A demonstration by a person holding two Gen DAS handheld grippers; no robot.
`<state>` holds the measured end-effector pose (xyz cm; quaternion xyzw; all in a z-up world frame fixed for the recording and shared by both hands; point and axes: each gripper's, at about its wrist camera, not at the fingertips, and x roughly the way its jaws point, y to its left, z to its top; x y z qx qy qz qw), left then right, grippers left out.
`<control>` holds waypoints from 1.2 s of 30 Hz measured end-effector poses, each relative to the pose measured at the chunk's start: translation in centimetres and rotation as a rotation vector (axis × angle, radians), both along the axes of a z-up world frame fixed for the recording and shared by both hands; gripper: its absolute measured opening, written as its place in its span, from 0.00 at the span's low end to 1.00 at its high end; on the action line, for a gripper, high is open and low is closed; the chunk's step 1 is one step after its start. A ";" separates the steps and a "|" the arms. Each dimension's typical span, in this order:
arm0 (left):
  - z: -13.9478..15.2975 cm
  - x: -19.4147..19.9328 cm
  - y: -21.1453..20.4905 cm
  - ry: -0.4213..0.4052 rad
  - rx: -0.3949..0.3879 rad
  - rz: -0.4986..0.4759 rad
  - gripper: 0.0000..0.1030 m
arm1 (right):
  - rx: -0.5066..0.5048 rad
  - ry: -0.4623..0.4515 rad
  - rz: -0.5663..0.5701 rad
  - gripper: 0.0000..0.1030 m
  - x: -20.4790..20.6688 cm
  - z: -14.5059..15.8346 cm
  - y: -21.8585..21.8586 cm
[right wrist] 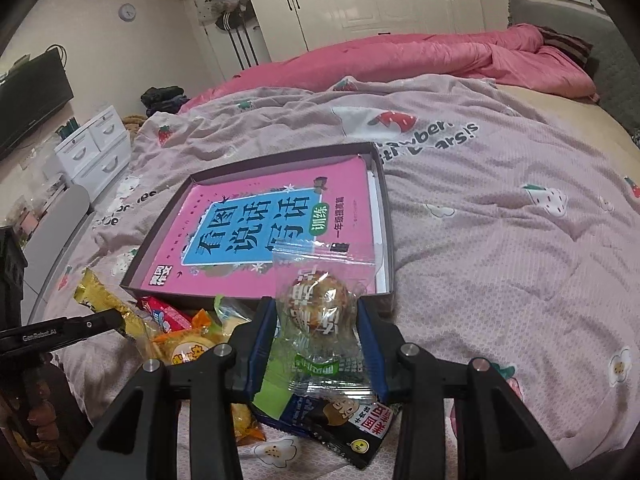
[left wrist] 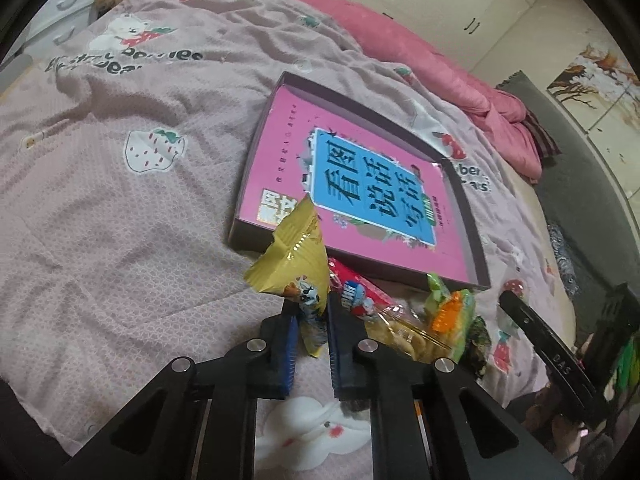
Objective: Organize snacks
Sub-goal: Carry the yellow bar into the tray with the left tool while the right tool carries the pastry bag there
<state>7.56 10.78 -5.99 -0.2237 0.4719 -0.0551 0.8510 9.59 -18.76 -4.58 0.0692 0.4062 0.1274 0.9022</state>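
My left tongs (left wrist: 313,320) are pinched shut on a yellow packet (left wrist: 294,270), gripping it by its lower end so the rest sticks up in front of the near edge of the box (left wrist: 460,184). My right tongs (right wrist: 316,320) are clamped on a clear packet (right wrist: 320,304) with a round brown cake inside; the pads press its sides, and it hangs just before the box's near right corner.

The box lies flat on the bedspread (left wrist: 120,208), a shallow dark tray with a pink book (right wrist: 280,232) filling its floor. No snack is in it yet.

The other snacks lie in a small heap on the bedspread just in front of the box's near edge: a red packet (left wrist: 360,296), an orange-and-green packet (left wrist: 450,316) and a clear bag of pale biscuits (left wrist: 404,336). A dark blue packet (right wrist: 340,428) lies under my right tongs, nearer to me than the box.

Beyond the box, a pink quilt (right wrist: 400,60) is bunched along the far side of the bed.
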 end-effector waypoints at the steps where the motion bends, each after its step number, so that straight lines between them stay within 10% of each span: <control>1: 0.1 -0.1 -0.1 -0.003 0.001 -0.005 0.13 | 0.000 -0.003 0.000 0.40 0.0 0.1 0.0; 21: 5.6 0.2 0.0 -0.185 -0.017 0.008 0.13 | -0.008 -0.077 0.018 0.40 -0.2 1.6 0.4; 36: 3.0 6.4 0.7 -0.165 -0.109 0.067 0.13 | -0.036 -0.104 -0.019 0.40 2.1 1.4 -0.3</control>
